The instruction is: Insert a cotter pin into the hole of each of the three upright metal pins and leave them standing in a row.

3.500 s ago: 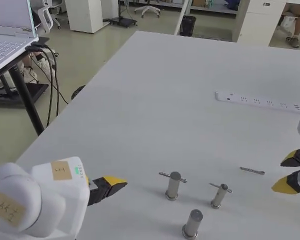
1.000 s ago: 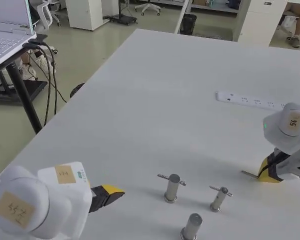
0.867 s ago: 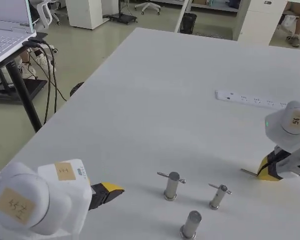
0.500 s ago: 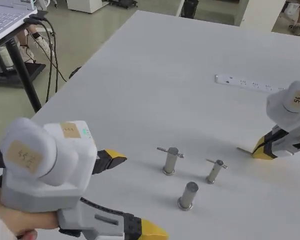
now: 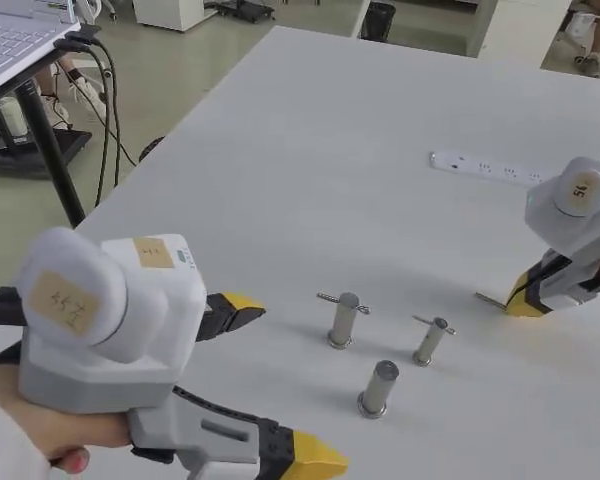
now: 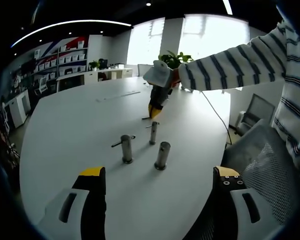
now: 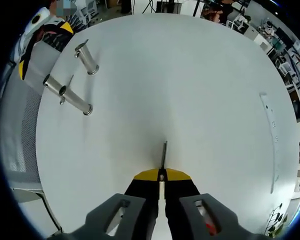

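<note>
Looking down in the head view, three upright metal pins [image 5: 378,388] stand close together on the white surface [image 5: 310,150]. Two carry a cotter pin [image 5: 342,299] crosswise near the top; the nearest has none. Tan stickers [image 5: 68,300] on both tools bear handwriting too blurred to read. The left tongs [image 5: 287,385] gape wide. In the left gripper view the jaws stand far apart, with the pins ahead. In the right gripper view the right tongs [image 7: 161,175] pinch one loose cotter pin [image 7: 164,152], its long axis pointing straight ahead, well apart from the pins.

sticker [image 5: 580,190] on right gripper [image 5: 521,301], handwritten "56", stickers [image 5: 64,304] on left gripper [image 5: 287,385] unreadable
</note>
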Available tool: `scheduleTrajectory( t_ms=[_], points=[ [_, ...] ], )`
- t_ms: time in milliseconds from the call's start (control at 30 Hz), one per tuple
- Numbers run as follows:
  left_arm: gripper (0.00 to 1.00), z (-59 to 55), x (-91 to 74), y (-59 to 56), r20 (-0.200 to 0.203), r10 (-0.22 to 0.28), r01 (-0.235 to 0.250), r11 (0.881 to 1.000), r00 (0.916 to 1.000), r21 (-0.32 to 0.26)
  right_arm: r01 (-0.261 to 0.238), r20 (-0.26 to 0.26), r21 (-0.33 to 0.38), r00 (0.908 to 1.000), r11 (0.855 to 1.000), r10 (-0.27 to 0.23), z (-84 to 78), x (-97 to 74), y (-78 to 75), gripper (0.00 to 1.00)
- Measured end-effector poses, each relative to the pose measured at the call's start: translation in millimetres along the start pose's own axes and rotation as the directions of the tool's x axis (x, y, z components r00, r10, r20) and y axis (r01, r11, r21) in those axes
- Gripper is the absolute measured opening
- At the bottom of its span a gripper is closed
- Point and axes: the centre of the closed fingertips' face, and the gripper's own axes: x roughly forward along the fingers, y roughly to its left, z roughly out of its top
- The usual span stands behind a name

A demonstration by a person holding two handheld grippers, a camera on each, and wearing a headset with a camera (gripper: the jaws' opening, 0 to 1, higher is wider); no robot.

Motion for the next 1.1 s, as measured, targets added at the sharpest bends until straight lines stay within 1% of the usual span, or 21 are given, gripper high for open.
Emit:
scheduleTrajectory(
  t_ms=[33, 100, 200, 300, 433, 500, 567, 700, 733, 933, 1100],
  points=[
    [0.87, 1.0, 0.0, -0.3, 0.004, -0.001, 0.001, 1.0, 1.0, 0.002, 0.005, -0.013, -0.017, 0.9999, 1.0, -0.005, -2.0, -0.7, 0.6, 0.0],
    [0.87, 2.2, 0.0, -0.5, 0.007, 0.001, -0.001, 1.0, 1.0, 0.005, 0.012, -0.009, -0.041, 0.9999, 0.999, -0.012, -1.6, -2.0, 1.8, 0.0],
    [0.85, 2.5, 0.4, -2.1, 0.006, -0.008, 0.008, 1.0, 1.0, 0.001, 0.012, -0.012, -0.051, 0.9998, 0.999, -0.013, -3.2, -4.6, 5.3, 0.0],
    [0.82, 2.6, 0.8, -4.0, 0.003, -0.016, 0.016, 1.0, 0.9999, 0.001, 0.02, -0.002, -0.054, 0.9998, 0.998, -0.02, -3.6, -8.0, 7.0, 0.0],
    [0.82, 5.3, 1.8, -5.0, 0.013, -0.019, 0.019, 1.0, 0.9997, -0.001, 0.035, 0.01, -0.068, 0.9993, 0.997, -0.035, -2.1, -12.9, 9.2, 0.0],
    [0.79, 5.1, 2.4, -5.9, 0.01, -0.023, 0.023, 1.0, 0.9997, -0.008, 0.063, 0.031, -0.07, 0.9977, 0.996, -0.061, 1.4, -16.5, 8.0, 0.0],
    [0.78, 4.8, 3.1, -6.5, 0.007, -0.023, 0.023, 1.0, 0.9997, -0.006, 0.077, 0.057, -0.072, 0.9957, 0.994, -0.073, 6.1, -20.3, 8.8, 0.0],
    [0.77, 4.4, 4.3, -9.2, 0.005, -0.034, 0.034, 0.999, 0.9994, -0.008, 0.098, 0.074, -0.092, 0.9931, 0.991, -0.091, 10.3, -26.4, 12.2, 0.0],
    [0.76, 4.1, 4.7, -11.6, 0.003, -0.046, 0.046, 0.999, 0.9989, -0.012, 0.113, 0.081, -0.106, 0.9912, 0.988, -0.105, 11.9, -29.1, 13.1, 0.0],
    [0.76, 2.6, 8.0, -16.3, -0.01, -0.065, 0.065, 0.998, 0.9978, -0.009, 0.15, 0.103, -0.131, 0.9852, 0.98, -0.137, 13.6, -36.5, 18.6, 0.0],
    [0.76, 9.0, 8.9, -17.7, 0.019, -0.079, 0.08, 0.996, 0.9967, -0.03, 0.175, 0.139, -0.139, 0.978, 0.975, -0.155, 16.1, -43.7, 27.9, 0.0]
  ],
)
